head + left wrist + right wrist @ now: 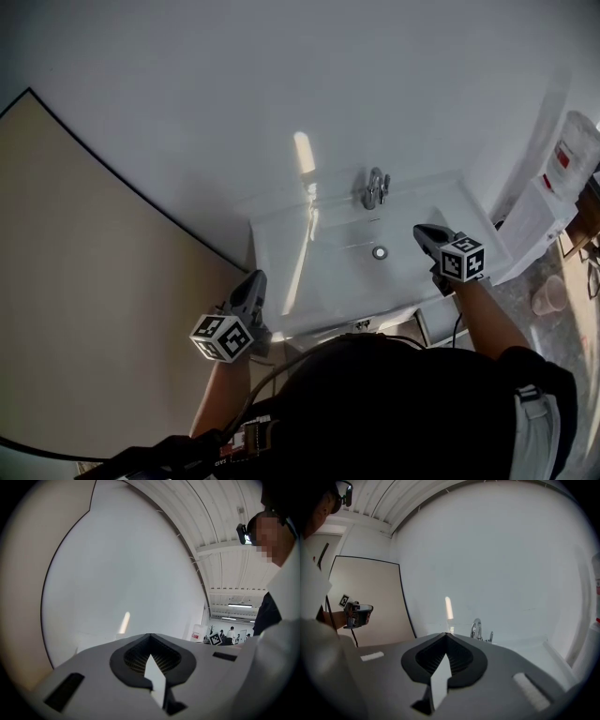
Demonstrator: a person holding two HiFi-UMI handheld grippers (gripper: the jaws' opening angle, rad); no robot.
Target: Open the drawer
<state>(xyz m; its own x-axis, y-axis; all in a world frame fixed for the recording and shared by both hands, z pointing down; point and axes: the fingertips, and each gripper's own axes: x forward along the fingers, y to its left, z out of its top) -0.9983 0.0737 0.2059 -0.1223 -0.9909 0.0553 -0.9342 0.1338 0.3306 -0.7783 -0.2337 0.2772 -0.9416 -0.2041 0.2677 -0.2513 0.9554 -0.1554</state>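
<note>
Seemingly the drawer sits below the white rectangular ceramic washbasin [281,234], in the vanity beneath its front rim. The front itself is not plainly in view: the rim and the person's dark torso cover it, and only a sliver of pale cabinet face [439,323] shows under the basin's right front corner. No handle can be made out.

Handling, as a judgement: a rigid panel front on runners, moderate weight, likely smooth lacquer and slippery to flat pads. Best hold would be a handle, or the top lip under the basin rim; pull straight out, square to the basin, so it does not rack.

Behind the bowl, a chrome tap [375,187]; a round drain [380,252] in the bowl's floor.

Right gripper [422,231] hangs over the basin's right side, jaws pressed together, nothing between them. Left gripper [255,278] hangs just off the basin's left front corner, jaws likewise closed on nothing. Both are above rim level, well clear of where the drawer should be.

Left of the basin, a beige wall panel with a black edge [75,281].
</note>
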